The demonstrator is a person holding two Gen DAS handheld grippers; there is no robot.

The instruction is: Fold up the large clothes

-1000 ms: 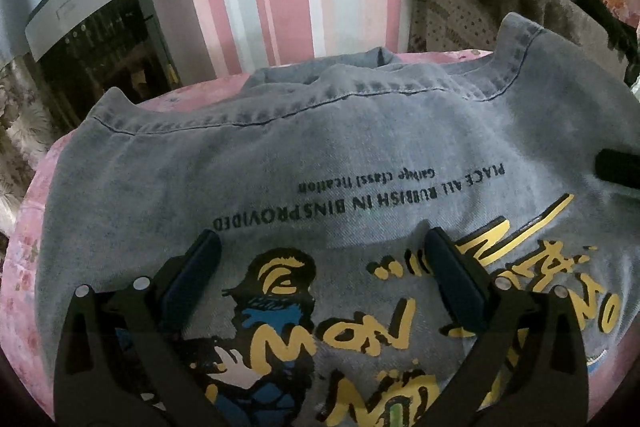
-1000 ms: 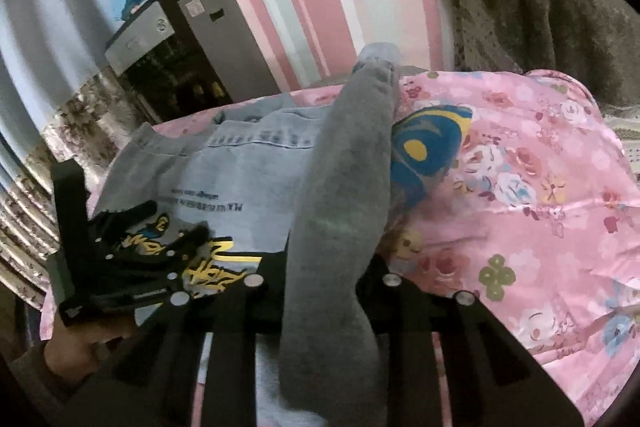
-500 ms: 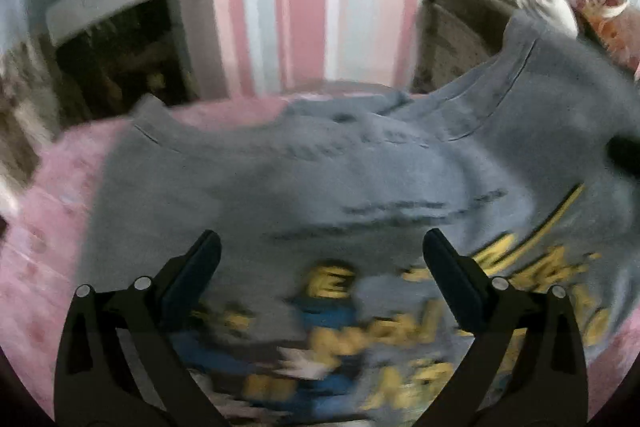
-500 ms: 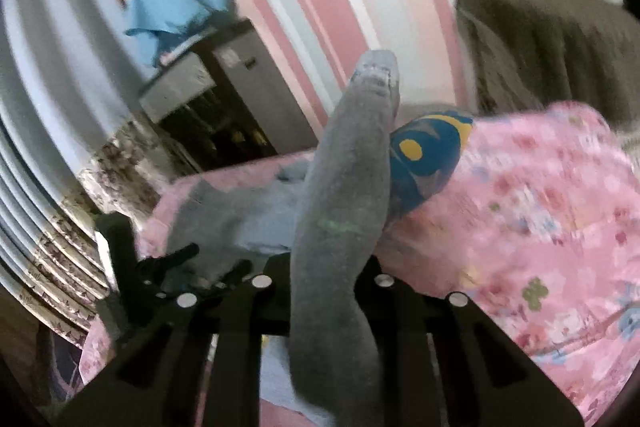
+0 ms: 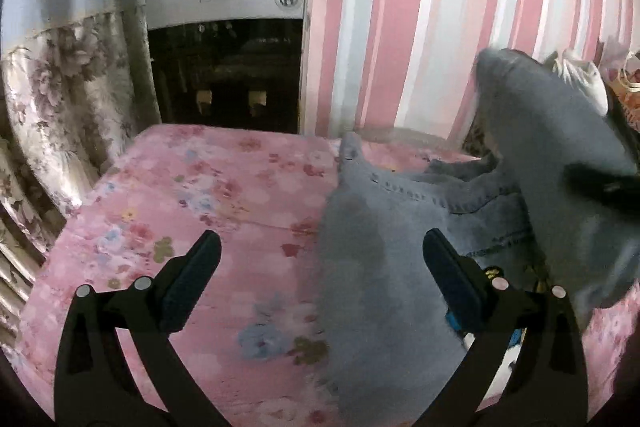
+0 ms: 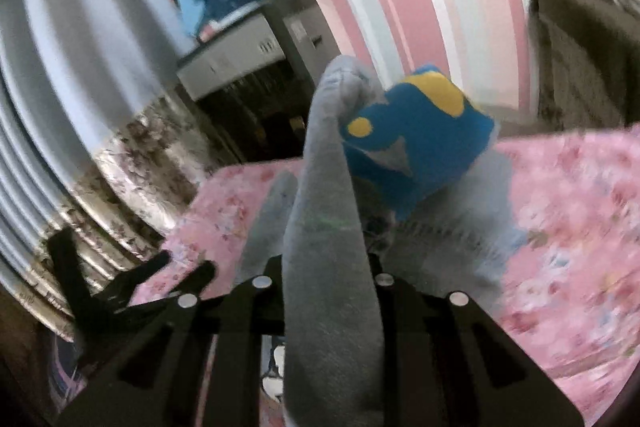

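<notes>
While right gripper (image 6: 320, 267) pinches the grey sweatshirt (image 5: 380, 247) fold running away from cam, left gripper (image 5: 320, 279) gapes empty, nearer the free edge.

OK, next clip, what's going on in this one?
A person with a tool in each hand is folding a grey printed sweatshirt on a bed with a pink floral sheet. The right tool is shut on a bunched fold of the sweatshirt and holds it up off the bed, blue and yellow print showing. The left tool is open and holds nothing, its fingers straddling the sweatshirt's edge. The fold is not yet laid down.
</notes>
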